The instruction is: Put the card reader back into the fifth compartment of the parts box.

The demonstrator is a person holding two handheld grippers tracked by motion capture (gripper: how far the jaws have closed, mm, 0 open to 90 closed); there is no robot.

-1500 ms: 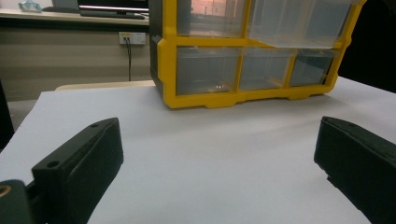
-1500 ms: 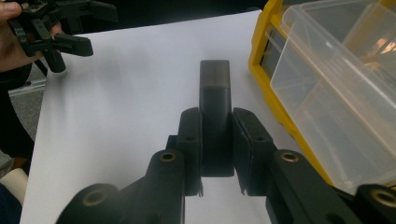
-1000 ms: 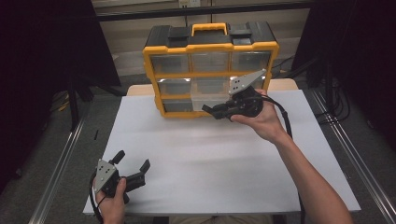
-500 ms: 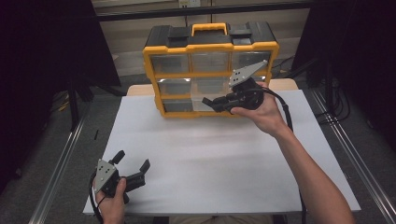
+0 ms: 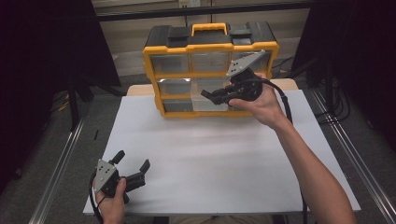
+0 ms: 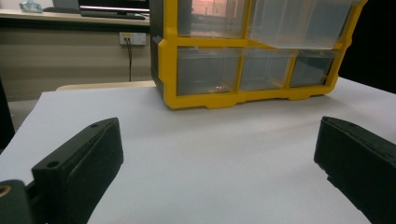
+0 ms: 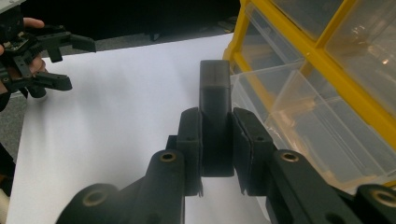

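Note:
A yellow-framed organizer with clear drawers and a black top stands at the back of the white table. One middle-row drawer is pulled out. My right gripper hovers in front of that drawer, above the table. It is shut on a small dark rectangular block that sticks out past the pads. My left gripper rests low at the table's front left, open with nothing between its jaws. The left gripper view looks past the spread fingers to the organizer.
The pulled-out drawer overhangs the bottom row. Bare white table lies between the two grippers. Metal rails run along both sides of the table. The left gripper shows far off in the right gripper view.
My right gripper has risen a little with the block and drifted right along the organizer's front. The left gripper has not moved.

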